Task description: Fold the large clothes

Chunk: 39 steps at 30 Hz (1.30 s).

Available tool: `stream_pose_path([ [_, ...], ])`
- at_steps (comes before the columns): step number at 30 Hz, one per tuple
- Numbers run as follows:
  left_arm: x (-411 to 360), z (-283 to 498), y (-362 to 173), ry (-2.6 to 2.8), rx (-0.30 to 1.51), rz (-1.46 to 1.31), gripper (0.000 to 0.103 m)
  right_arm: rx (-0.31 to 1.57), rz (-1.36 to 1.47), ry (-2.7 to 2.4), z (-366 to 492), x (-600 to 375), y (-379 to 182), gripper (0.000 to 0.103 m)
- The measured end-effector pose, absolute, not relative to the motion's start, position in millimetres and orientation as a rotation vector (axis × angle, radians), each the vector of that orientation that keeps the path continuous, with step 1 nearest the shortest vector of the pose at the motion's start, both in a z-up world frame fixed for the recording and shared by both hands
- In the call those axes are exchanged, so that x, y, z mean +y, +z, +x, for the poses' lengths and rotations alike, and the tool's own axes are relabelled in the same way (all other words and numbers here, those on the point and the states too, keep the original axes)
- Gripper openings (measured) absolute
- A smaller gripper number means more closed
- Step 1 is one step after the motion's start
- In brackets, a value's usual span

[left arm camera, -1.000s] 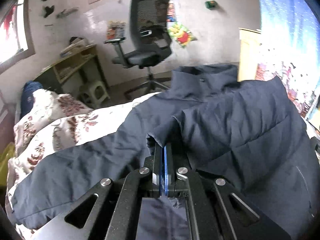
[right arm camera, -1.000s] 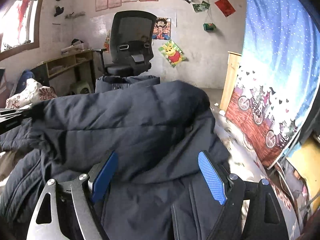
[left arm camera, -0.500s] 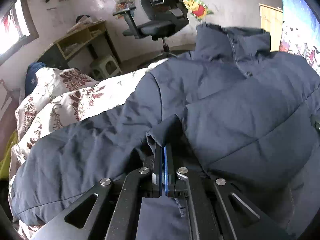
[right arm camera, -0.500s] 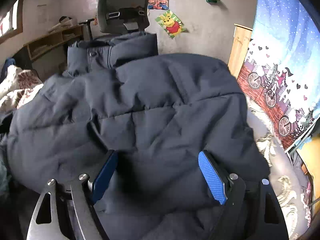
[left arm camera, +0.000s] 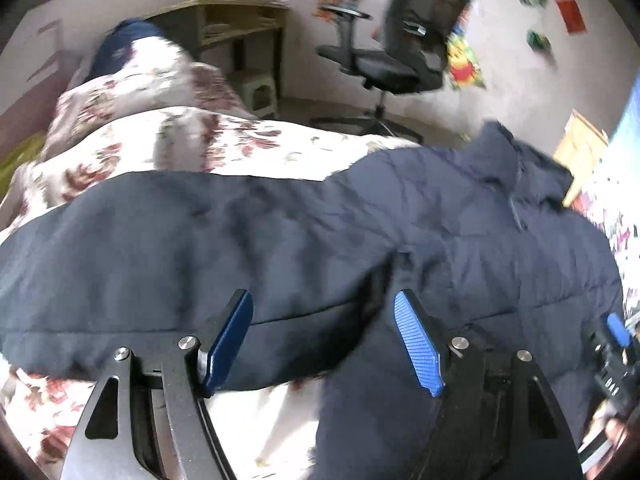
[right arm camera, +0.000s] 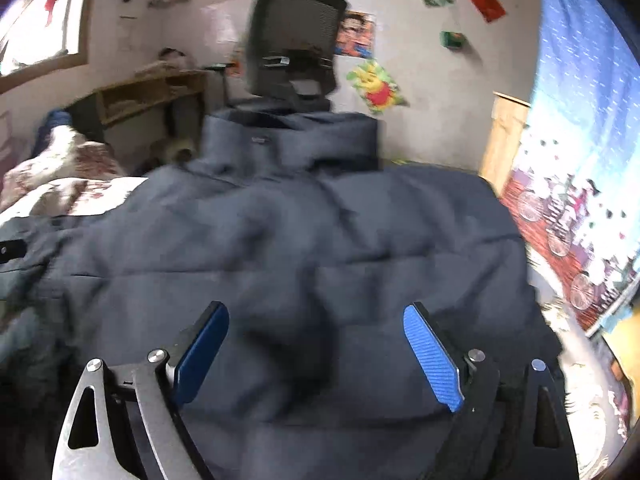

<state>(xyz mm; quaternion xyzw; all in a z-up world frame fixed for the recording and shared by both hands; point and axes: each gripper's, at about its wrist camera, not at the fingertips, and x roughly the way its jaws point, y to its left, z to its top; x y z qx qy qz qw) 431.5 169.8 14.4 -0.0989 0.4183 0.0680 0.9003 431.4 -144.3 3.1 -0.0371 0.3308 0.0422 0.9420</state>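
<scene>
A dark navy puffer jacket (left arm camera: 360,232) lies spread on the bed, collar toward the far wall. One sleeve (left arm camera: 160,248) stretches out to the left over the floral quilt. My left gripper (left arm camera: 320,308) hovers over the armpit fold, its jaws opening, blue pads apart and pressing on nothing. In the right wrist view the jacket's body (right arm camera: 320,248) fills the frame with the collar (right arm camera: 292,136) at the top. My right gripper (right arm camera: 316,320) hangs above the lower body of the jacket, its jaws opening wide, with nothing gripped. The right gripper's tip (left arm camera: 618,330) shows at the left view's right edge.
A floral quilt (left arm camera: 168,140) covers the bed to the left of the jacket. A black office chair (right arm camera: 296,48) stands beyond the bed's far side, with a wooden desk (left arm camera: 236,28) by the wall. A blue patterned curtain (right arm camera: 580,160) hangs on the right.
My left gripper has let go of the fold of jacket it pinched and opened, moving left over the sleeve. My right gripper dropped lower and spread a little wider; the jacket lies flatter.
</scene>
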Motion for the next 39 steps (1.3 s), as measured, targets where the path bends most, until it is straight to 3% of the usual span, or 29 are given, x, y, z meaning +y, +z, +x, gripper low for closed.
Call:
stream_pose_path([
  [15, 318.7, 309.8, 31.9, 0.597, 0.835, -0.374, 0.077, 0.661, -0.185, 0.300, 431.1, -19.9, -5.0, 0.094],
  [23, 367.1, 285.0, 20.8, 0.652, 0.821, -0.598, 0.077, 0.704, -0.227, 0.275, 447.6, -0.1, -32.5, 0.096],
  [28, 372.3, 294.9, 26.3, 0.667, 0.829, -0.593, 0.075, 0.708, -0.241, 0.267, 448.0, 0.2, -39.6, 0.097],
  [31, 370.5, 307.7, 25.3, 0.702, 0.854, -0.537, 0.046, 0.708, -0.230, 0.271, 446.2, -3.0, -36.2, 0.097],
  [33, 366.9, 314.4, 25.2, 0.731, 0.869, -0.488, 0.020, 0.710, -0.216, 0.280, 442.8, -7.0, -33.0, 0.097],
  [36, 361.9, 317.3, 29.4, 0.735, 0.846, -0.444, 0.007, 0.709, -0.208, 0.290, 436.3, -12.1, -28.2, 0.097],
  [39, 346.4, 325.2, 46.8, 0.743, 0.779, -0.327, 0.005, 0.700, -0.208, 0.292, 429.3, -16.0, -22.5, 0.097],
])
